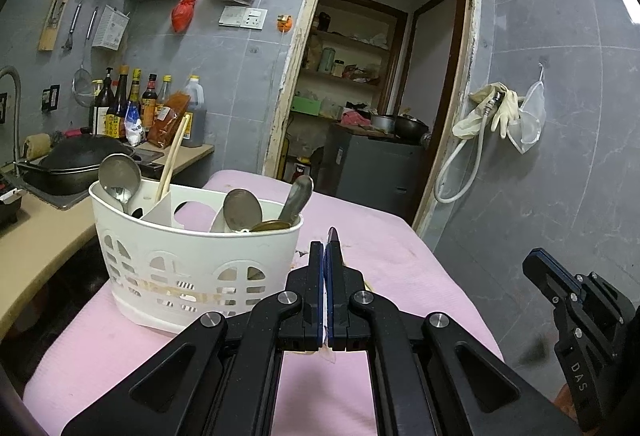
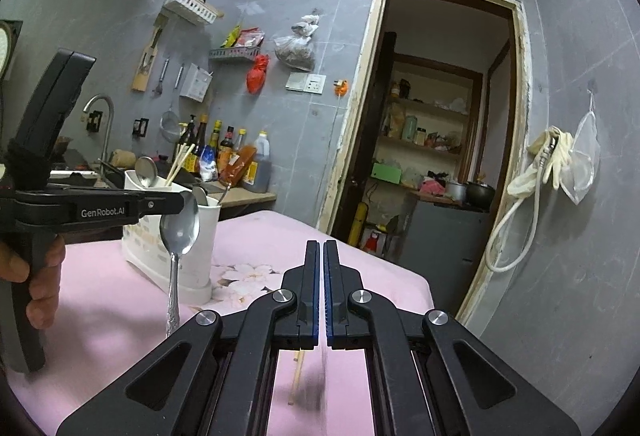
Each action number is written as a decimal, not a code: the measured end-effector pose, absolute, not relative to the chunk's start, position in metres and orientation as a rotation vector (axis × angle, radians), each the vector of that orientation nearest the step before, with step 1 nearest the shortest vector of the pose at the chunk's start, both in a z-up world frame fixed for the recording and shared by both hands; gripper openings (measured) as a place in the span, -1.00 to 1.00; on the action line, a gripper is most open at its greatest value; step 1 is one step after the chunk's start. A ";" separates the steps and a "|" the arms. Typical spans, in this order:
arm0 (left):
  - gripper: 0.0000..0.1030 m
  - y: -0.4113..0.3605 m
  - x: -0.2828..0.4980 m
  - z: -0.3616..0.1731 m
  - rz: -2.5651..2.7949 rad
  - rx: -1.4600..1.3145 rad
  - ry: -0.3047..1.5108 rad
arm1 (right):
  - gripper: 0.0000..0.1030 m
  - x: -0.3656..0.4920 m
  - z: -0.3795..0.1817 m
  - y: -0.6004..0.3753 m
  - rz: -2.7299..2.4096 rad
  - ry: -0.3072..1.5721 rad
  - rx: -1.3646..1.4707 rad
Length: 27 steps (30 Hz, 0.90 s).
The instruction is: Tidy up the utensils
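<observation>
Grey-tiled kitchen, open doorway to a pantry at the back, sauce bottles (image 1: 132,104) lined up along the wall. Nearer, a bench (image 1: 380,260) under a pink cloth. On its left part, standing upright, a white slotted caddy (image 1: 192,264), already loaded with spoons and chopsticks in separate compartments.

Left gripper (image 1: 325,248) just right of the caddy, fingers clamped on a steel spoon (image 2: 180,232): pinched at the top of the bowl, handle hanging straight down, clear of the cloth, in front of the caddy as seen from the right wrist. Right gripper (image 2: 321,248) off to the right, fingers together, nothing between them. Below it, flat on the cloth, a single loose chopstick (image 2: 297,376).

Judged step: carrying the spoon to the caddy, drop not yet made. Next move likely calls for lifting the spoon above the rim, lining it up handle first over a spoon compartment, then parting the fingers. After that, probably the chopstick, within reach of the right side.
</observation>
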State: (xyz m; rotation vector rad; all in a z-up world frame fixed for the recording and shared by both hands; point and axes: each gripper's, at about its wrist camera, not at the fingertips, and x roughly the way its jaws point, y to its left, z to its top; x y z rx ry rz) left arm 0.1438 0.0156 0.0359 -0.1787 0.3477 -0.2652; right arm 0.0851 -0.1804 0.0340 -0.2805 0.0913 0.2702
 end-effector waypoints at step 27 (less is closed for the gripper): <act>-1.00 0.031 0.151 0.021 -0.263 -0.172 0.447 | -0.50 0.152 -0.050 -0.191 0.664 1.012 -0.562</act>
